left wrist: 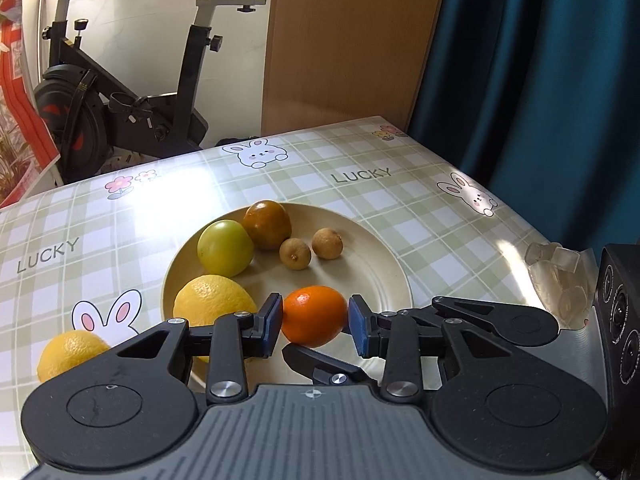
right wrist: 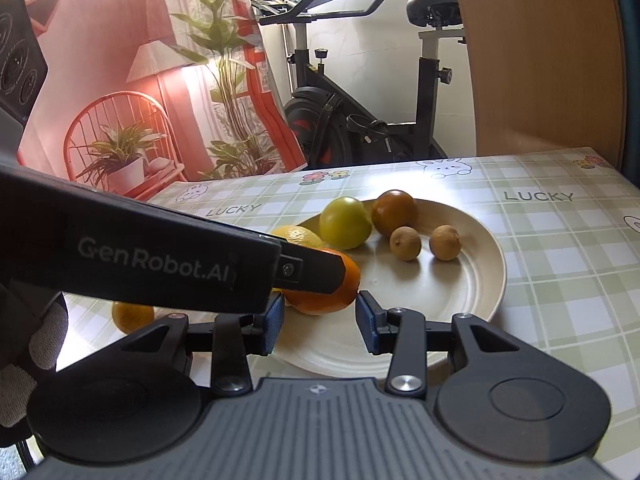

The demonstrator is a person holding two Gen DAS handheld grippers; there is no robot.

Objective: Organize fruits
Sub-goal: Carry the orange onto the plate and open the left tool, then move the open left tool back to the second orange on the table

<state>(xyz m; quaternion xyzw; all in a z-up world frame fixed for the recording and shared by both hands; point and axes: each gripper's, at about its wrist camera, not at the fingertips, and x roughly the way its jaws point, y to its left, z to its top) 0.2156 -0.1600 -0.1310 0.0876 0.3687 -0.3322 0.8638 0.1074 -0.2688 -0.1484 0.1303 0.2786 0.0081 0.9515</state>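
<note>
Fruits: two lemons point(left wrist: 214, 300), two longans point(left wrist: 295, 253), one orange point(left wrist: 315, 316) pinched by left gripper point(left wrist: 314, 322); right gripper point(right wrist: 320, 322) spread.

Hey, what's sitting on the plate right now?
On the plate: a green fruit, a brown fruit, two small tan fruits, a lemon, and the orange between the left gripper pads. The gripper hides the plate's near edge.

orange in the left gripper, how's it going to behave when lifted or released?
The orange looks rounded and glossy, so it may slip between the flat pads of the left gripper. Released on the plate, it would likely roll toward the lemon.
</note>
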